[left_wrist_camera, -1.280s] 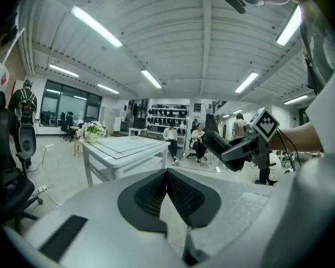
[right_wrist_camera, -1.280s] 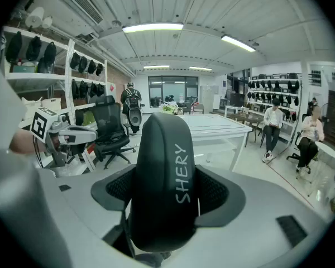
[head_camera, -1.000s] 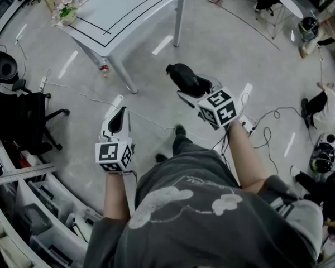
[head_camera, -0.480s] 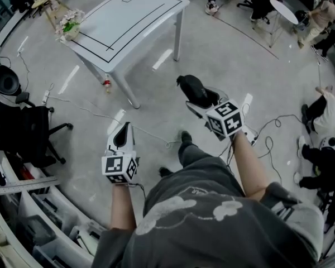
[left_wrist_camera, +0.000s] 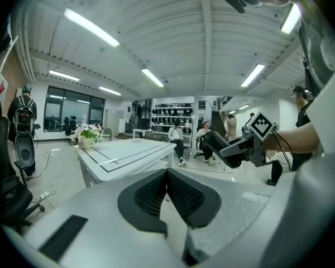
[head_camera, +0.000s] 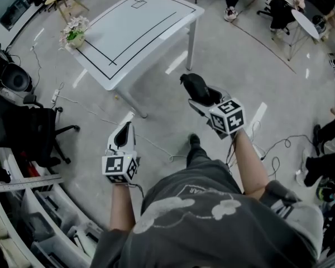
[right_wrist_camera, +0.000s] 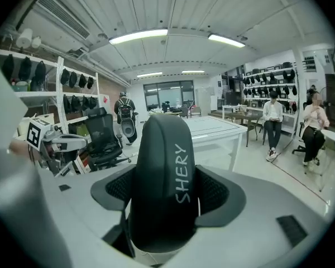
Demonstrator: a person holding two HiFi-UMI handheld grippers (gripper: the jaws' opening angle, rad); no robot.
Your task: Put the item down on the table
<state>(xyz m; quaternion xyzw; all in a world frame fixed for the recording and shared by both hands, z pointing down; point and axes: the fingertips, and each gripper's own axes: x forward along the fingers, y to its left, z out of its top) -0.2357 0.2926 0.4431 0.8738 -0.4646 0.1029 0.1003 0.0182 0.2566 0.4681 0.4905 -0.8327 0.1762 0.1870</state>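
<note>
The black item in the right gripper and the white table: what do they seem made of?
Black oblong item: smooth matte shell with white lettering, likely plastic or faux leather. White rectangular table: smooth, faintly glossy top, probably laminate or painted board.

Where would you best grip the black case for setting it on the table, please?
Across its narrow flanks near the back end, coming from behind along its length, as the right claw holds it. The black case is long and rounded, so the flanks probably give the steadiest hold and leave its underside free for the table.
</note>
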